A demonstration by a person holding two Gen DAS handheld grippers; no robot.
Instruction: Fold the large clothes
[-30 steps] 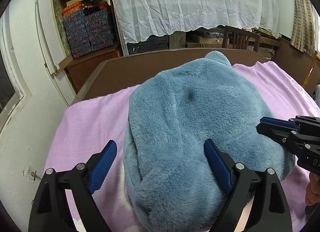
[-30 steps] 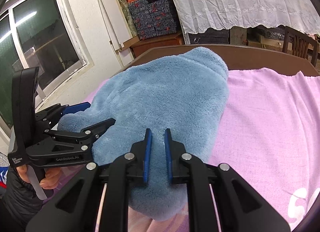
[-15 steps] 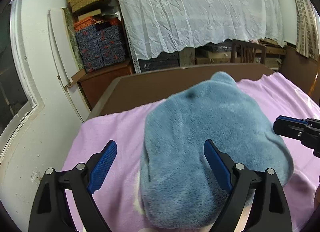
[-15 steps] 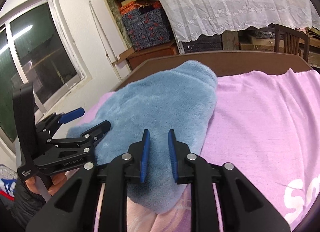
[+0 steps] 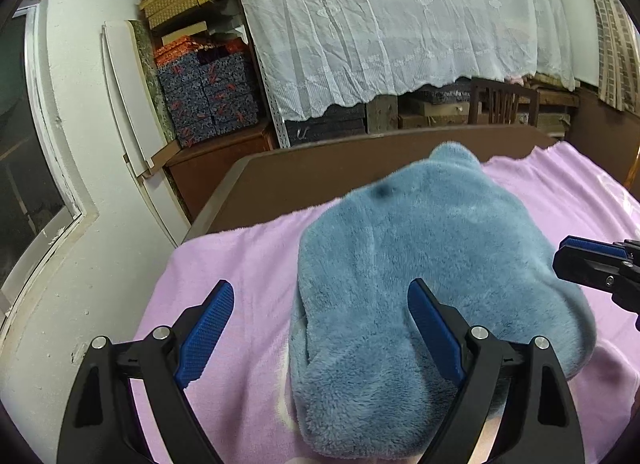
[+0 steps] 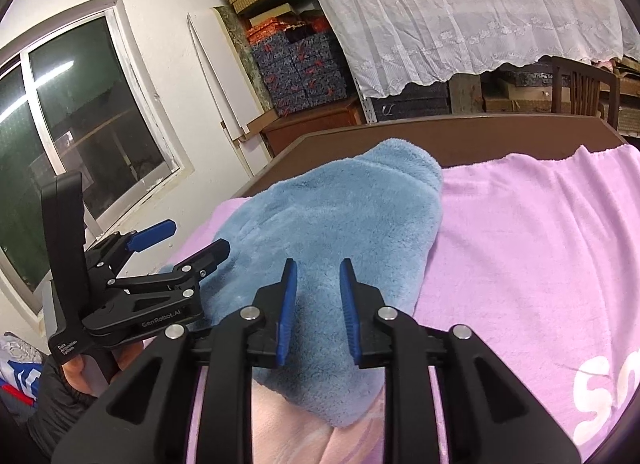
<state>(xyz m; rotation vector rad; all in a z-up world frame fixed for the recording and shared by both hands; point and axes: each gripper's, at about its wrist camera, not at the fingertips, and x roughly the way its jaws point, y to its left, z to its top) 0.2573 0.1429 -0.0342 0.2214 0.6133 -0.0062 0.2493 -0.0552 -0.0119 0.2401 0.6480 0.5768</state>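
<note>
A fluffy blue garment lies folded in a thick bundle on a pink blanket over a brown table; it also shows in the right wrist view. My left gripper is wide open above the bundle's near left edge, holding nothing. It appears in the right wrist view at the bundle's left side. My right gripper is open with a narrow gap, empty, above the bundle's near end. Its tip shows at the right in the left wrist view.
The brown table edge runs behind the blanket. Beyond stand patterned boxes, white boards against the wall, a lace curtain and a wooden chair. A window is at the left.
Both grippers have pulled back and up from the blue bundle. The right gripper's jaws have opened from nearly closed to a narrow gap. The bundle lies still.
</note>
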